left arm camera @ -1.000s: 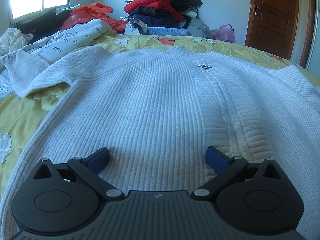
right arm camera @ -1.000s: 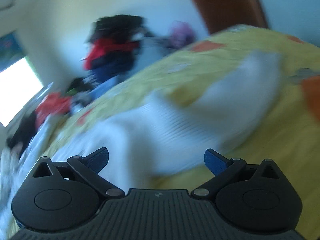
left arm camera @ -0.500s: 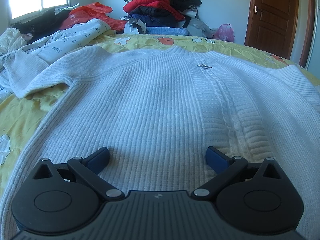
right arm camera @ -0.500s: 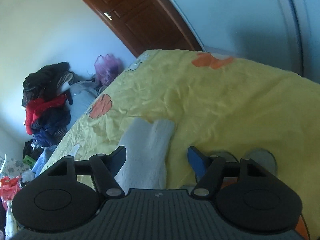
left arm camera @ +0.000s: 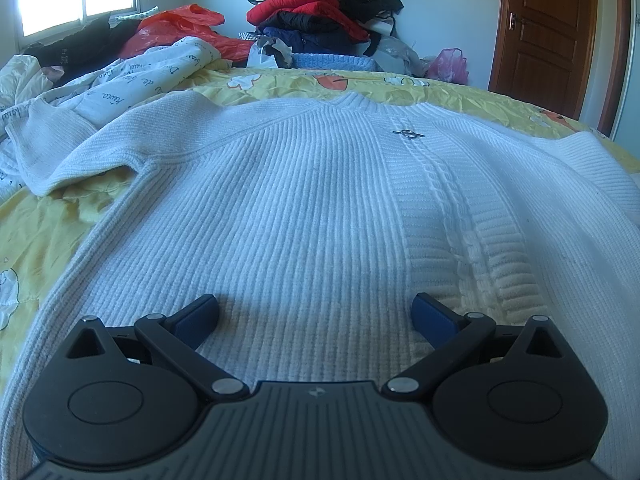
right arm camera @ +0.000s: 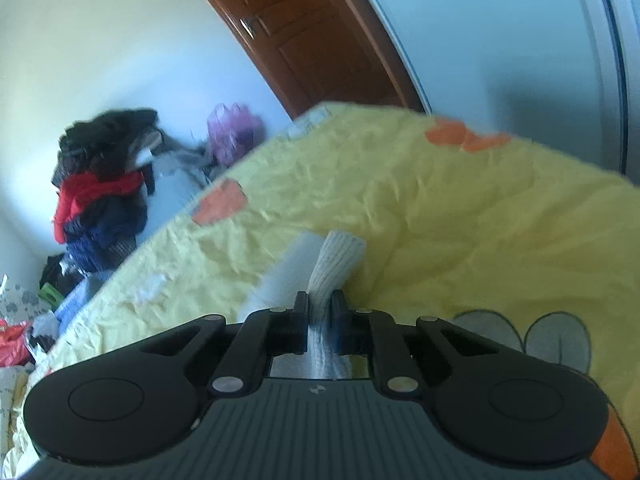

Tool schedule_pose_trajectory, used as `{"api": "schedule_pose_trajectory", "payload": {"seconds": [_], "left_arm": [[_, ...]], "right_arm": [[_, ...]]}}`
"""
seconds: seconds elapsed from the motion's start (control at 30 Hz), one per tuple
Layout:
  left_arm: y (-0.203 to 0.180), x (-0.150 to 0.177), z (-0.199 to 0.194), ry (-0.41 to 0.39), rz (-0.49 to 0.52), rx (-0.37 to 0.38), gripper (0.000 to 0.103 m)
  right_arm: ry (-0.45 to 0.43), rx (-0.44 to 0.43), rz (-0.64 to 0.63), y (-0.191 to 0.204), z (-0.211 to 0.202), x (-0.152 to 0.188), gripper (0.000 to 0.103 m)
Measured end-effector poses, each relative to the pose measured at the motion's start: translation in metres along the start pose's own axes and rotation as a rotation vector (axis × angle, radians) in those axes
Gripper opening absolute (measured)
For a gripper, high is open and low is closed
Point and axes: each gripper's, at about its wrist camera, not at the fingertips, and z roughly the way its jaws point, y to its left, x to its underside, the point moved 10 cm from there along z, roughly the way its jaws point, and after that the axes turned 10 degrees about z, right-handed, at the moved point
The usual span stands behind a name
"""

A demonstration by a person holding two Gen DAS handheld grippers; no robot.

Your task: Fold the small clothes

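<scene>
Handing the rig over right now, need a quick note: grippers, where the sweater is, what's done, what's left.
Right gripper: shut on the ribbed cuff of the white knitted sweater's sleeve, out on the yellow bedsheet.
Left gripper: open, holding nothing, over the sweater body near the hem.
White knitted sweater: lying flat, front up, on the bed; the other sleeve is spread out to the left side of the left wrist view.
Done: one sleeve cuff grasped.
Left: no fold visible yet. Probably bring the held sleeve across the body, then the other sleeve, then fold the body.
</scene>
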Motion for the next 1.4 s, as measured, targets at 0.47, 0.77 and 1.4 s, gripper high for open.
{"api": "schedule_pose_trajectory", "payload": {"seconds": [0.47,0.77,1.4], "left_arm": [[-0.002,-0.003,0.002,-0.003,-0.005,0.004,0.103],[-0.002,-0.003,0.002,-0.003,-0.005,0.004,0.103],[-0.001,0.000,-0.003,-0.006,-0.009,0.005,0.103]], "right_arm": [[-0.127,-0.512,-0.037,0.176,-0.176,0.019,0.013],[0.391,-0.573,-0.372,0.277,-0.127,0.277,0.019],[0.479,-0.323,0.507,0.106,-0.072,0.231,0.048]]}}
